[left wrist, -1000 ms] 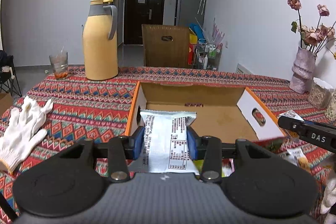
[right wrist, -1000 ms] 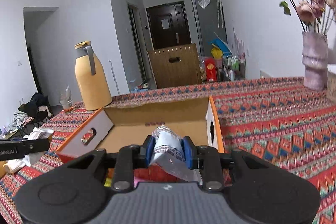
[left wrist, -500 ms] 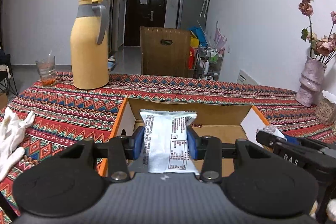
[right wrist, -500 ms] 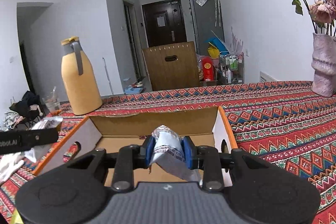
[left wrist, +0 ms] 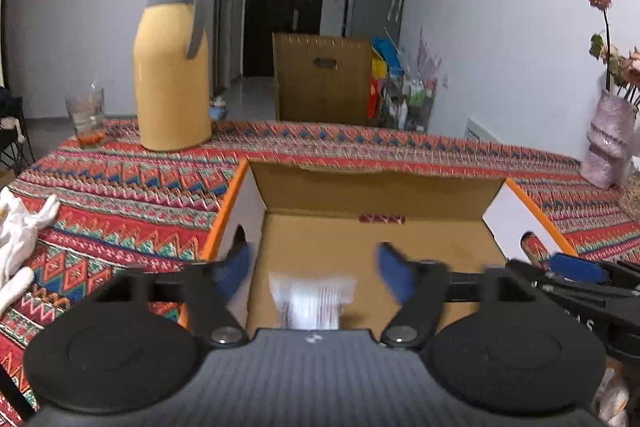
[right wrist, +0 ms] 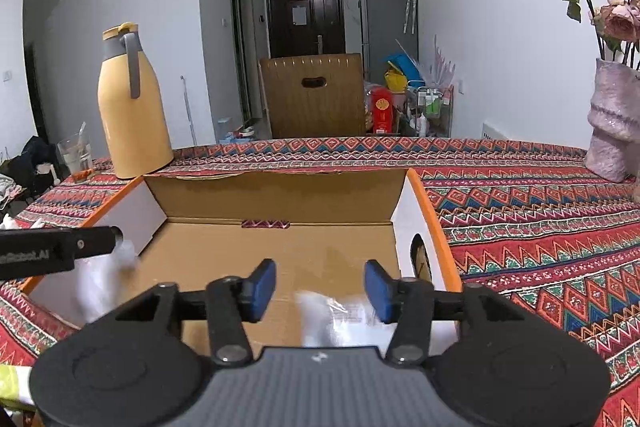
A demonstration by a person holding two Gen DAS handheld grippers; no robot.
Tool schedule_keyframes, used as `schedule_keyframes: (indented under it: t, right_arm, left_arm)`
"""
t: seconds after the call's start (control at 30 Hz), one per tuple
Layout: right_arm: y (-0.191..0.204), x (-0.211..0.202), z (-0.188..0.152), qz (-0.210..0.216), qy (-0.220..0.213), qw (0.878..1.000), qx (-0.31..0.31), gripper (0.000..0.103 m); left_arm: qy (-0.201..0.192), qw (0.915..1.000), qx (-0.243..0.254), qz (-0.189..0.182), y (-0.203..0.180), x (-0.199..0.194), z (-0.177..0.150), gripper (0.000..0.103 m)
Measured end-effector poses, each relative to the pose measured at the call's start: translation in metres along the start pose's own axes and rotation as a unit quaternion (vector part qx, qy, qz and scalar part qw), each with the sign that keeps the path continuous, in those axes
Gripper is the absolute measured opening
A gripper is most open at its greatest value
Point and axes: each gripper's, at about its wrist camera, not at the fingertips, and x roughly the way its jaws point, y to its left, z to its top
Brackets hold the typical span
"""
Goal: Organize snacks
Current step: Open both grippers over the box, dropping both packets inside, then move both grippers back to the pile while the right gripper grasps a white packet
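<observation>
An open cardboard box with orange edges (left wrist: 376, 191) (right wrist: 276, 195) sits on the patterned tablecloth. My left gripper (left wrist: 314, 269) is open over the box's near left part. A white snack packet (left wrist: 312, 301), blurred, is below its jaws inside the box. My right gripper (right wrist: 320, 287) is open over the box's near right part. A silver-white packet (right wrist: 340, 319), blurred, is below it in the box. The left gripper's arm (right wrist: 56, 249) shows in the right wrist view, with a white blur under it. The right gripper's finger (left wrist: 576, 267) shows at the right of the left wrist view.
A yellow thermos jug (left wrist: 172, 67) and a glass (left wrist: 86, 115) stand at the table's far left. A white glove (left wrist: 20, 227) lies at the left. A vase of dried roses (right wrist: 616, 123) stands at the far right. A brown chair back (left wrist: 322, 77) is behind the table.
Both grippers moved forward over the box and opened. Both packets left the jaws and now show blurred, low in the box.
</observation>
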Motion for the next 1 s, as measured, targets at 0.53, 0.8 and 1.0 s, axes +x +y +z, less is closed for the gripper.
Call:
schedule_keyframes:
  t: [0.53,0.8,1.0]
  right_arm:
    - [-0.008,-0.02,-0.001,-0.01,-0.032,0.999,0.022,0.103]
    - [-0.008,-0.026,0.001,-0.011,-0.043,0.999,0.02,0.103]
    - [-0.011,-0.04,0.013,-0.011,-0.062,0.998,0.025,0.103]
  left_arm:
    - [-0.049,0.9985,-0.023,-0.01,0.008,-0.027,0.004,0.103]
    - [-0.048,0.9986,-0.021,-0.005,0.004,-0.028,0.003,0.103]
    - [-0.061,0.998,-0.019,0.003,0.0,-0.047,0.014,0.103]
